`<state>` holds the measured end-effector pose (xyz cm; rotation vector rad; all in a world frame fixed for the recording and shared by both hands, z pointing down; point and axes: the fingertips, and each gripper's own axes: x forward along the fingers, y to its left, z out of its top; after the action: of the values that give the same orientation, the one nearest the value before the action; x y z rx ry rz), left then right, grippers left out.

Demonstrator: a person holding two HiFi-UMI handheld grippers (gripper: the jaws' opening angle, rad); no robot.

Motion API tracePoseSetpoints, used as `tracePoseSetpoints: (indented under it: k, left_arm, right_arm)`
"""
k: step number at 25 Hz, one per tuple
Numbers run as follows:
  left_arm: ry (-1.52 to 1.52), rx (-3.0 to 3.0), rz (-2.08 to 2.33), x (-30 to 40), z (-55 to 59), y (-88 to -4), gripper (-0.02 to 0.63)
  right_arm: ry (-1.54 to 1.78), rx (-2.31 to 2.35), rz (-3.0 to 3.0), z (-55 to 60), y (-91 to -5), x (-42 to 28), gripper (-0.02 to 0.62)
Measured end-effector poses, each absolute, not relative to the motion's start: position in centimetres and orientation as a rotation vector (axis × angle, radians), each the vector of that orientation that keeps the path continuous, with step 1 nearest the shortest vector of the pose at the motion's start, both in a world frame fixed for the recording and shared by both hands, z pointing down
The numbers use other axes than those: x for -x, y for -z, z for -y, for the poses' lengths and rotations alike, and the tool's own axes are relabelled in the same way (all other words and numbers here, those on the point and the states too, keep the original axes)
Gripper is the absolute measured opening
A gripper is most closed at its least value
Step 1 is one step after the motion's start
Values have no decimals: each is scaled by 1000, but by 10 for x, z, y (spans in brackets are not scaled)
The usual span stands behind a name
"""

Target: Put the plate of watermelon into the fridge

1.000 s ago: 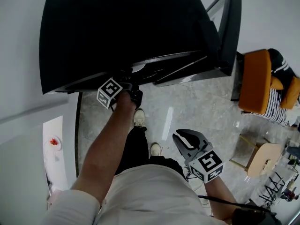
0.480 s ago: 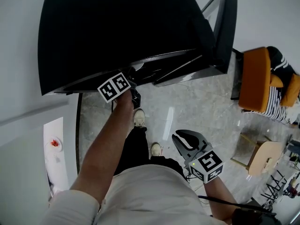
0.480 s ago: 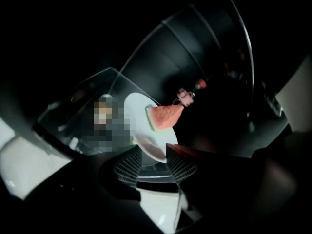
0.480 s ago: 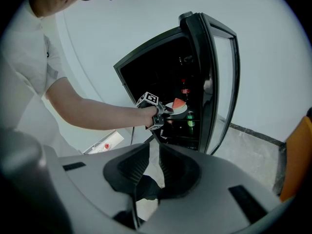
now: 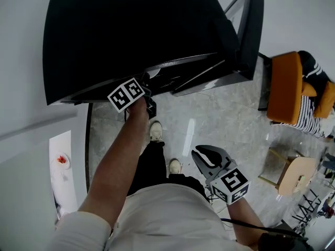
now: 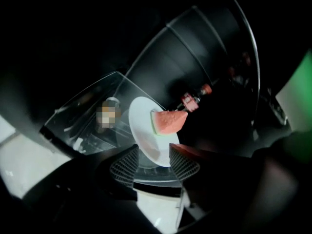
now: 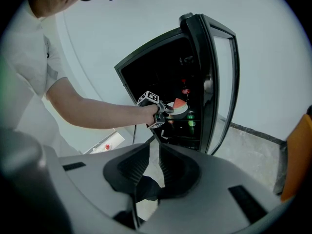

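Observation:
In the left gripper view a white plate (image 6: 145, 126) with a watermelon wedge (image 6: 168, 122) rests on a glass shelf (image 6: 92, 112) inside the dark fridge (image 5: 131, 35). My left gripper (image 6: 152, 152) reaches into the fridge. Its jaws have just been opening and now stand open, with the plate's near rim between the pads. The right gripper view shows the same plate (image 7: 181, 111) and wedge (image 7: 180, 103) beside the left gripper (image 7: 163, 110). My right gripper (image 5: 208, 157) hangs back near my waist, shut and with nothing in it.
The fridge door (image 5: 252, 30) stands swung open to the right. Bottles (image 7: 190, 121) fill the lower shelves, and another bottle (image 6: 195, 99) lies behind the plate. An orange chair (image 5: 285, 88) and a wooden stool (image 5: 296, 177) stand at right, a white counter (image 5: 62, 179) at left.
The left gripper's marker cube has rolled and its wrist has turned while the hand stayed at the fridge opening. The right gripper has not moved.

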<state>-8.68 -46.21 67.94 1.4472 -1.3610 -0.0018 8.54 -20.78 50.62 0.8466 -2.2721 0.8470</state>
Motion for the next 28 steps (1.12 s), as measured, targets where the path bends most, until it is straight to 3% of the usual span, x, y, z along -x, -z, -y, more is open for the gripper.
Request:
tracePoseSetpoints:
  k: [5,22,28]
  left_arm:
    - [105,-1366,1388,99,454,-678,193]
    - [19,-1564,1403,92,384,-631,189]
    - [-22,-1718,1351,76,299,-583,57]
  right_arm:
    - [-846,-850,2275,205,-505,-86,63]
    - [-767,-808,2339,167,-489,-89,63]
    - [-690,-789,2381,118,-472,-103,61]
